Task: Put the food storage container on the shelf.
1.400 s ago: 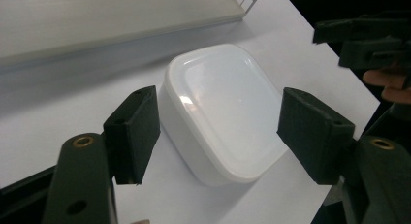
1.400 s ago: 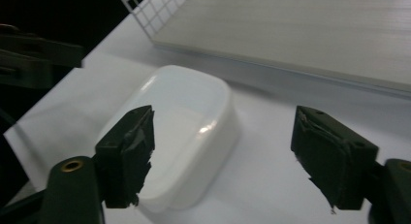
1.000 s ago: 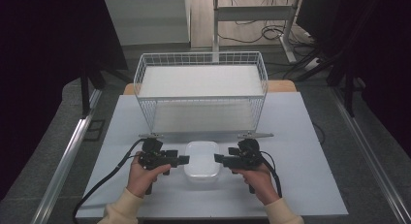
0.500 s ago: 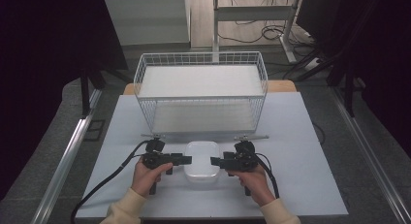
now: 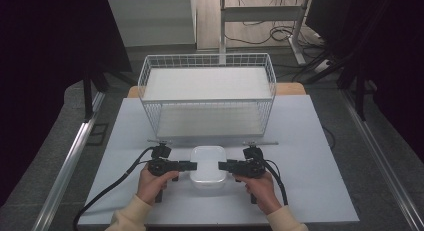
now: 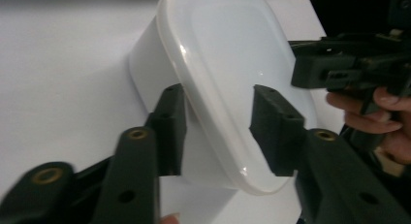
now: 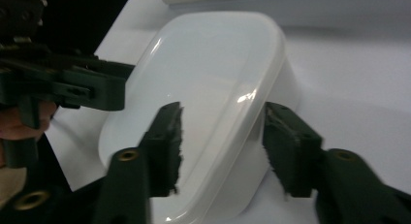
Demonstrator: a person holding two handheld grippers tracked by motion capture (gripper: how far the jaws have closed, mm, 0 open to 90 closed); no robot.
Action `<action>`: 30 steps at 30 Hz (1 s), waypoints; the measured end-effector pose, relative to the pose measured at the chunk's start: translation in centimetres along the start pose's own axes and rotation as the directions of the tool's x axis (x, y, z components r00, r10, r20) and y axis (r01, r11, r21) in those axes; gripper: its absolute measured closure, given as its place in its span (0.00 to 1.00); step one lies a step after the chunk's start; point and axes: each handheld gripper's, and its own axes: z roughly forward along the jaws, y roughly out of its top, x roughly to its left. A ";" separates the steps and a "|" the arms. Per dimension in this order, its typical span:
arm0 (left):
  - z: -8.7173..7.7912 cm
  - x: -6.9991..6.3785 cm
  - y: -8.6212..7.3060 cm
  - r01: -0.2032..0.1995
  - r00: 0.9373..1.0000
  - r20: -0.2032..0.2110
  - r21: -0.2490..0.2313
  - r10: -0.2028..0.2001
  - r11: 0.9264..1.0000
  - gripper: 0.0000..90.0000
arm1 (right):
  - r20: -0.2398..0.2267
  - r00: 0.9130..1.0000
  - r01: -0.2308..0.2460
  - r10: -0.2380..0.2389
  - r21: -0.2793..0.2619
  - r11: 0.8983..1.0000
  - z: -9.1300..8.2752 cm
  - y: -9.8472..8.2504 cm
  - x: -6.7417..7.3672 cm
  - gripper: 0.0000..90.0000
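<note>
- Far left there's just dark floor and a metal rail (image 5: pixel 70 161) running along the edge of my tabletop (image 5: pixel 320 191), nothing in my way there.
- My left tool's cable (image 5: pixel 112 188) trails off toward the bottom left corner across the tabletop.
- My left hand (image 5: pixel 152 183) comes in from the bottom, sleeve showing, holding the left tool (image 5: pixel 192 165) level and pointing right at the box.
- In the left gripper view that tool (image 6: pixel 218 132) is spread apart, one jaw on each side of the lid rim, not pinching it as far as I can see.
- The white lidded container (image 5: pixel 208 164) sits flat on the tabletop, dead center between my two tools, lid on.
- Just behind it is a big white wire basket (image 5: pixel 207 98), close but apart from the box.
- My right tool (image 5: pixel 223 166) points left at the box, mirror of the other; in the right gripper view it (image 7: pixel 220 141) is also spread, straddling the rim.
- My right hand (image 5: pixel 257 188) grips it from below, cable looping off to the right.
</note>
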 end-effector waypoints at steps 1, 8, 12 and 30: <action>-0.1 -0.1 -0.1 -0.003 1.000 -0.001 -0.004 0.003 1.000 0.69 | -0.004 1.000 -0.009 0.009 -0.003 1.000 -0.1 -0.1 0.0 0.67; -0.8 -0.8 -0.6 -0.039 0.999 -0.008 -0.033 0.039 0.999 0.76 | -0.029 0.999 -0.021 0.021 -0.021 1.000 -1.1 -0.4 0.1 0.76; -1.4 -1.3 -0.8 -0.071 0.997 -0.008 -0.049 0.070 0.996 0.81 | -0.036 0.999 -0.009 0.007 -0.038 0.999 -1.7 -0.6 0.3 0.81; -3.0 -2.7 -1.2 -0.130 0.991 0.001 -0.101 0.131 0.986 0.89 | -0.020 0.996 0.089 -0.091 -0.071 0.994 -3.0 -0.7 1.4 0.86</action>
